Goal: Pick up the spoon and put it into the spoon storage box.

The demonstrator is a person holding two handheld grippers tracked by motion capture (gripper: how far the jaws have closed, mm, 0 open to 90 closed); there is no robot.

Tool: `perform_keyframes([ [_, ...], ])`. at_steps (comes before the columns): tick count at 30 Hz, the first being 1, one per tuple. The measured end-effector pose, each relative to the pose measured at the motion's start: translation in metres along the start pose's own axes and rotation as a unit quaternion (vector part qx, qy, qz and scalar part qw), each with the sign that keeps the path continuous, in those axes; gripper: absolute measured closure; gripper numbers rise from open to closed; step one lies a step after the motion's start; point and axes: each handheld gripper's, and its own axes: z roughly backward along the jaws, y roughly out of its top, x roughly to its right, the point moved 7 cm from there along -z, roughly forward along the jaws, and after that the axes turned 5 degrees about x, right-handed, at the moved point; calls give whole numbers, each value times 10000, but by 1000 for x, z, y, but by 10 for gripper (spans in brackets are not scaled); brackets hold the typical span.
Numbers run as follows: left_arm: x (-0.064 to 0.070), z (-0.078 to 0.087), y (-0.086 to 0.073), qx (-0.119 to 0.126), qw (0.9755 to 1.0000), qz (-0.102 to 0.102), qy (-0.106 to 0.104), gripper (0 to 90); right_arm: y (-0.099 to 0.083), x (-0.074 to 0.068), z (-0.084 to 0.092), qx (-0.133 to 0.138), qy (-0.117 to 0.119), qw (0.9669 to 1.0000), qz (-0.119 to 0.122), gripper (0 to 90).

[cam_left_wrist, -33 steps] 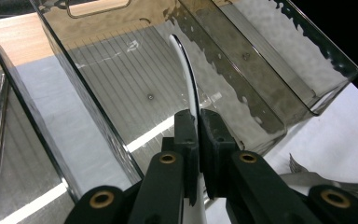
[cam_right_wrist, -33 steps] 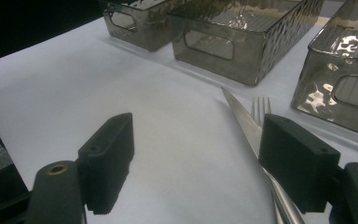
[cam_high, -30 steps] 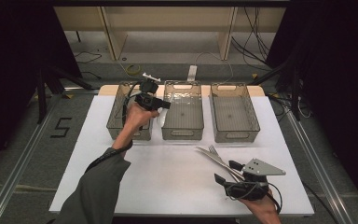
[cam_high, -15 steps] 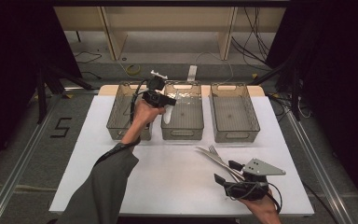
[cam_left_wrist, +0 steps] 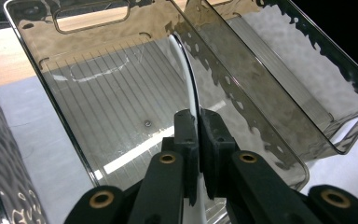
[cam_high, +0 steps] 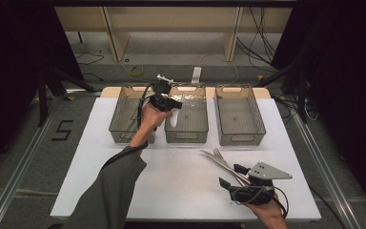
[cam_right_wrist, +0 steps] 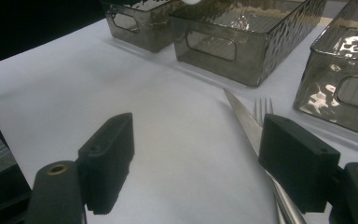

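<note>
Left tongs (cam_high: 175, 106), clamped on a thin white plastic utensil (cam_left_wrist: 186, 79) seen edge-on, hang over the middle smoked transparent plastic bin (cam_high: 187, 136), the landmark here. In the left gripper view the utensil rises between the closed pads and runs close beside this bin's long wall, the one shared with the neighbouring bin; whether it touches that wall cannot be told. The ribbed bin floor to the other side of the utensil lies open and bare.

A like smoked bin (cam_high: 121, 136) stands just left of the middle bin, and a third (cam_high: 240, 136) just right of it, with narrow gaps between the rims. In front of the middle bin the white bench (cam_high: 171, 181) offers a broad bare stretch.

Right tongs (cam_high: 228, 175) rest on the bench in front of and right of the middle bin, jaws wide apart and gripping nothing. A steel table knife (cam_right_wrist: 244, 121) and a steel fork (cam_right_wrist: 262, 108) lie together on the bench, passing just beside one jaw of the tongs, tips toward the bins.

Against the earlier frames, the left hand has travelled from above the left bin to above the middle bin and sunk slightly; the right hand has kept its place.
</note>
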Motion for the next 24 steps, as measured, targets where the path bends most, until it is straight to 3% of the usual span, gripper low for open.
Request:
perform_keyframes([
  [17, -6, -13, -4, 29, 9998, 28, 172, 846, 0, 0, 0, 4, 14, 10000, 11, 272],
  [24, -6, -10, 1, 268, 9994, 122, 177, 752, 0, 0, 1, -2, 9, 10000, -1, 272],
])
